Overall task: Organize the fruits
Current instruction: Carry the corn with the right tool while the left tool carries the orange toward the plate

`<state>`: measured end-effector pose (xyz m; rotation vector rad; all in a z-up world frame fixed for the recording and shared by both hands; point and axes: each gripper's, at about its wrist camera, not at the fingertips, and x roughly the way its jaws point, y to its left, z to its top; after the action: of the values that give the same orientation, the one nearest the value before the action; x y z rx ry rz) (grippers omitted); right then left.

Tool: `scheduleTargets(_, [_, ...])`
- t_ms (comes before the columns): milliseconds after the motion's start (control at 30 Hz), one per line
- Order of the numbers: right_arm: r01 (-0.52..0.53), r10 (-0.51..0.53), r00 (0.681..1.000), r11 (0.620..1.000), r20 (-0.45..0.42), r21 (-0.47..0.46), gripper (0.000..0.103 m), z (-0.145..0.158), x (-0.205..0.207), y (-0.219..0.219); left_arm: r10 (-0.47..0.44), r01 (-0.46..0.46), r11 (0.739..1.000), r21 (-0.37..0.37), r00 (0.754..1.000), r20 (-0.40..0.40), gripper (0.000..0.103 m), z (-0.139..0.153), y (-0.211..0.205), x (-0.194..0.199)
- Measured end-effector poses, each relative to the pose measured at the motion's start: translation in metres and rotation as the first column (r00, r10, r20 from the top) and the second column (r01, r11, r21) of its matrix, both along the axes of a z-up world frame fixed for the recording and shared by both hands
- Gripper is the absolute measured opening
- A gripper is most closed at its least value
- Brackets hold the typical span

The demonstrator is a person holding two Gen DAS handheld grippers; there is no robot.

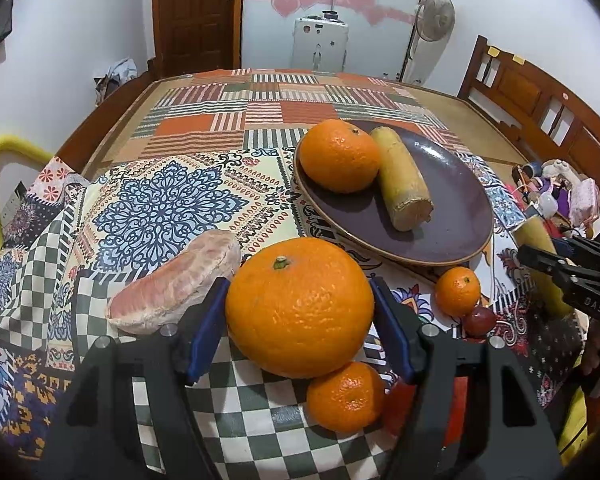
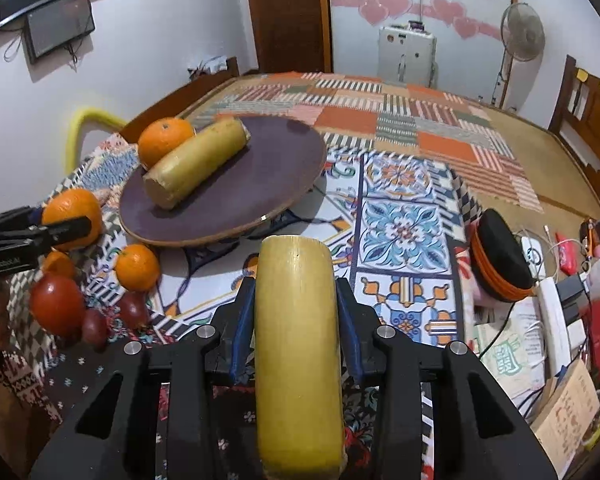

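Orange fruit (image 1: 299, 307), large, gripped in my left gripper (image 1: 299, 320) jaws near the plate (image 1: 452, 216); yellow cane piece (image 2: 296, 344) clamped in right gripper (image 2: 296, 320), both seemingly bound for it.

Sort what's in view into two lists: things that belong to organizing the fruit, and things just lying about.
Part of the job:
- large orange in left hand-held gripper
- yellow cane piece in right hand-held gripper
- plate with orange and cane piece
- pomelo segment
- small oranges

Lying about:
- fan
- black-and-orange case
- cables
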<state>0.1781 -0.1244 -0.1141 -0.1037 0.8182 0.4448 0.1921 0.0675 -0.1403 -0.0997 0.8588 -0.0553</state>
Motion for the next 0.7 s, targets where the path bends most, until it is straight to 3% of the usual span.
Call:
scheduleTargets(300, [-0.008,0.005,0.994,1.000,0.108,0.029,0.034,0.039,-0.023,-0.003,0.019,-0.019,1.000,0.010,0.998,0.058,0.069,0.025,0.001,-0.012])
scheduleTargets(700, [-0.036,0.024,0.984,0.997,0.179,0.063,0.034,0.062,-0.024,0.004,-0.008,-0.001,0.998,0.059,0.987,0.162,0.069,0.061,-0.018,-0.018])
